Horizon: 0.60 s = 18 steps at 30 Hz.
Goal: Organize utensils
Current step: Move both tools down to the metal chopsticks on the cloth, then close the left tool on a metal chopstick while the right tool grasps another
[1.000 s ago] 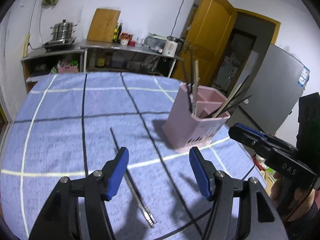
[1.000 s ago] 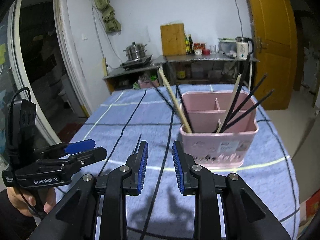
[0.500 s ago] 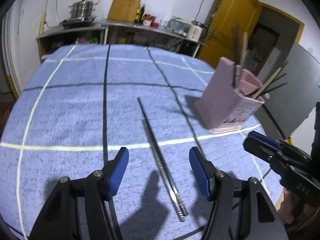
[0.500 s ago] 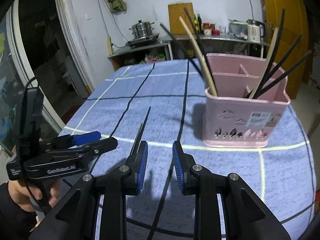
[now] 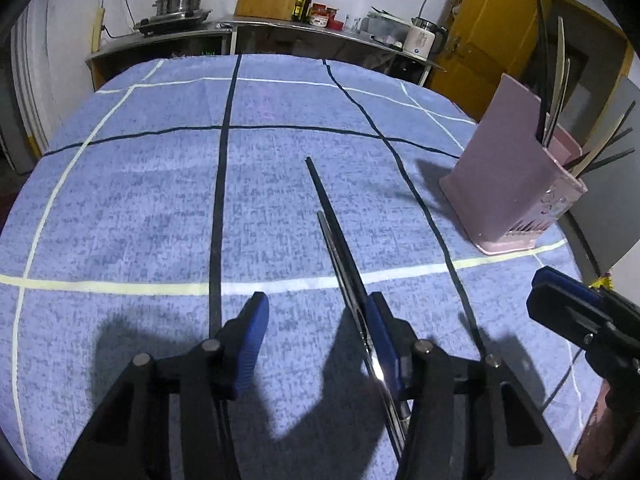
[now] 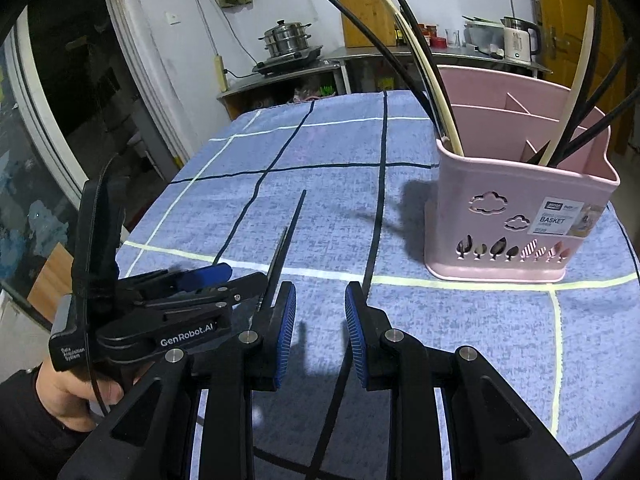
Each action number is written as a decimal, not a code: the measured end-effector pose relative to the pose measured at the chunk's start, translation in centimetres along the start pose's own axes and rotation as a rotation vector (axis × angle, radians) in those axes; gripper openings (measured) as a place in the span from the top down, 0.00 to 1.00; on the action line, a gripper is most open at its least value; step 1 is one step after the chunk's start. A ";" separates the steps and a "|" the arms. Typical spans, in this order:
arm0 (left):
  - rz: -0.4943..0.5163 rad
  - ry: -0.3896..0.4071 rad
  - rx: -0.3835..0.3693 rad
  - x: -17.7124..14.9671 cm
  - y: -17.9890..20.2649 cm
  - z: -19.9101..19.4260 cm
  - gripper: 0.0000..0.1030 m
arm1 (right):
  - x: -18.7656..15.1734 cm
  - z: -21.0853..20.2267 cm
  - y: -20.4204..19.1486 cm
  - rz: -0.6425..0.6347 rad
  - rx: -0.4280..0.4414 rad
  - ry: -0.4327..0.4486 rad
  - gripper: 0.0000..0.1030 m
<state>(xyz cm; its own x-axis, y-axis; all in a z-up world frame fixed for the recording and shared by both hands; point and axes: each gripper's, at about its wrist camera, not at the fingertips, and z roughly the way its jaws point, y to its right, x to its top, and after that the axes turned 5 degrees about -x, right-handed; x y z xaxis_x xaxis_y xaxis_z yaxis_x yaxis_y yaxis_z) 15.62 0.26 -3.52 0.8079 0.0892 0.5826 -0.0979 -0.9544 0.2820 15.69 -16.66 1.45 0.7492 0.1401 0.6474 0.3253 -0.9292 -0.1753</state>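
Two handheld grippers work over a table covered by a blue checked cloth (image 5: 160, 208). Far right on the cloth stands a pink utensil basket (image 6: 516, 216), upright, divided into compartments, holding black and pale chopsticks (image 6: 424, 76) that lean outward from its left and right sections. Near the table's middle lie two long utensils side by side: a black chopstick (image 5: 326, 204) and a metal chopstick (image 5: 344, 264), both flat on the cloth and well apart from the basket. The left gripper (image 5: 316, 340) sits low over their near ends; its jaws, just narrowed, stand apart, with the metal stick running along the inner face of the right-hand pad, possibly touching it, though no clamping shows. The right gripper (image 6: 320, 328) hovers nearby, jaws parted with nothing between them.
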 end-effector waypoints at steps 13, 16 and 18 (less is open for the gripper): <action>0.086 0.016 0.160 -0.6 0.7 0.0 0.73 | -0.1 -0.6 0.3 0.013 0.003 0.002 0.74; 0.002 0.002 0.076 -0.2 -0.4 -0.7 0.74 | -0.1 -0.4 0.1 0.006 0.004 0.001 0.74; -0.029 0.013 0.008 0.0 -0.8 -1.2 0.74 | -0.2 -0.4 0.1 0.009 0.009 0.002 0.74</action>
<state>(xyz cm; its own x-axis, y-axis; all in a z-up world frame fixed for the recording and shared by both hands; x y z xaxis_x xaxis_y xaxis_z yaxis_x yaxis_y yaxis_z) 14.97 1.35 -2.82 0.8029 0.1207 0.5838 -0.0696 -0.9536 0.2929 15.35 -16.90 1.59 0.7508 0.1310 0.6475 0.3240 -0.9272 -0.1880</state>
